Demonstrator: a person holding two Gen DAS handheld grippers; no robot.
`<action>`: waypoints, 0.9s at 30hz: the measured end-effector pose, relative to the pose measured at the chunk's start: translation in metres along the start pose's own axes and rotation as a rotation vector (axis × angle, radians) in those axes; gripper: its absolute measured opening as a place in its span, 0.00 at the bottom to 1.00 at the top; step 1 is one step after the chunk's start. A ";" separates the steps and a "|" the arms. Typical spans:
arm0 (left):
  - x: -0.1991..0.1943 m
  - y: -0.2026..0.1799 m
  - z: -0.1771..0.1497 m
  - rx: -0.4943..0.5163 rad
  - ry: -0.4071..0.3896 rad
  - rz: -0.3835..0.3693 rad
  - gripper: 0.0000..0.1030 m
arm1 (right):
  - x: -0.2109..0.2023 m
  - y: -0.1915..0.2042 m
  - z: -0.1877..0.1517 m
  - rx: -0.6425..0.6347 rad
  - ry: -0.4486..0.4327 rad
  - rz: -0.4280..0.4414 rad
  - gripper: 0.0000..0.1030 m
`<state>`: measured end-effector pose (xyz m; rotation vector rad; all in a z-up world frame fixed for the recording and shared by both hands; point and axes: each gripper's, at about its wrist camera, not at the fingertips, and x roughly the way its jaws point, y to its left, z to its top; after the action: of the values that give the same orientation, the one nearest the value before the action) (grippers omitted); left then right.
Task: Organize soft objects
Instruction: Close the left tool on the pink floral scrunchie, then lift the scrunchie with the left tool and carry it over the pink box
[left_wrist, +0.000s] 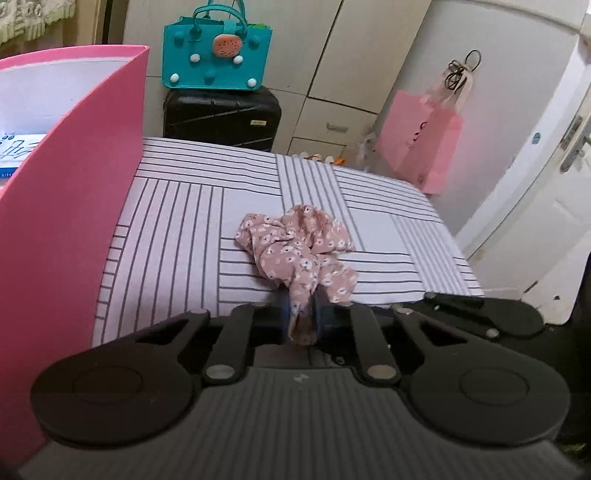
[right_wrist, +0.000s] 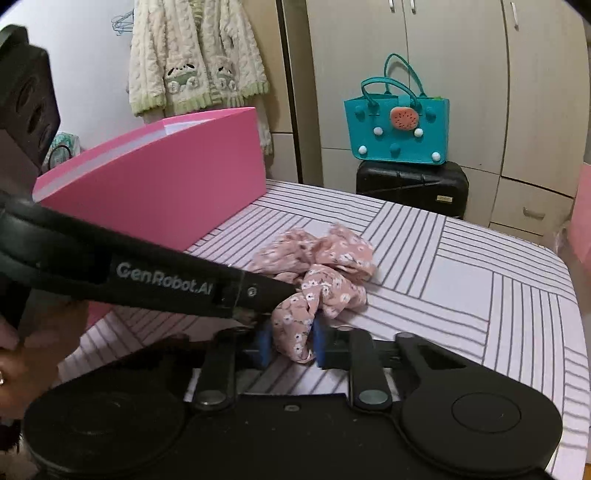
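Here we hold both grippers, left (left_wrist: 302, 314) and right (right_wrist: 295, 341), each clamped on the floral cloth (left_wrist: 299, 243) bunched just ahead on the bed (left_wrist: 177, 206).

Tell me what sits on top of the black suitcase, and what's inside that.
A teal handbag stands upright on the black suitcase, with pompoms and a watermelon-slice charm on its front. Its contents are hidden by its wall; only a sliver of green shows at the top corner.

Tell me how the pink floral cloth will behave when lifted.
The pink floral cloth looks thin and crumpled, so it would probably droop limply. It likely weighs little. Pinched at one end, the rest would probably trail off the striped sheet.
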<state>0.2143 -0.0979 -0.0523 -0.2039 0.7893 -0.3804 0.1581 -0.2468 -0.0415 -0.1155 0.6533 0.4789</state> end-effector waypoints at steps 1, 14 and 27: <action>-0.002 -0.001 -0.002 0.008 -0.001 -0.004 0.10 | -0.002 0.005 -0.001 -0.020 0.000 -0.013 0.20; -0.056 -0.001 -0.020 0.065 0.005 -0.059 0.10 | -0.040 0.042 -0.006 -0.037 -0.028 0.006 0.20; -0.108 0.001 -0.018 0.148 0.040 -0.117 0.10 | -0.074 0.076 0.010 -0.018 0.006 0.035 0.21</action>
<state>0.1321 -0.0543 0.0051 -0.1045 0.7874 -0.5523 0.0774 -0.2063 0.0146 -0.1230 0.6575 0.5186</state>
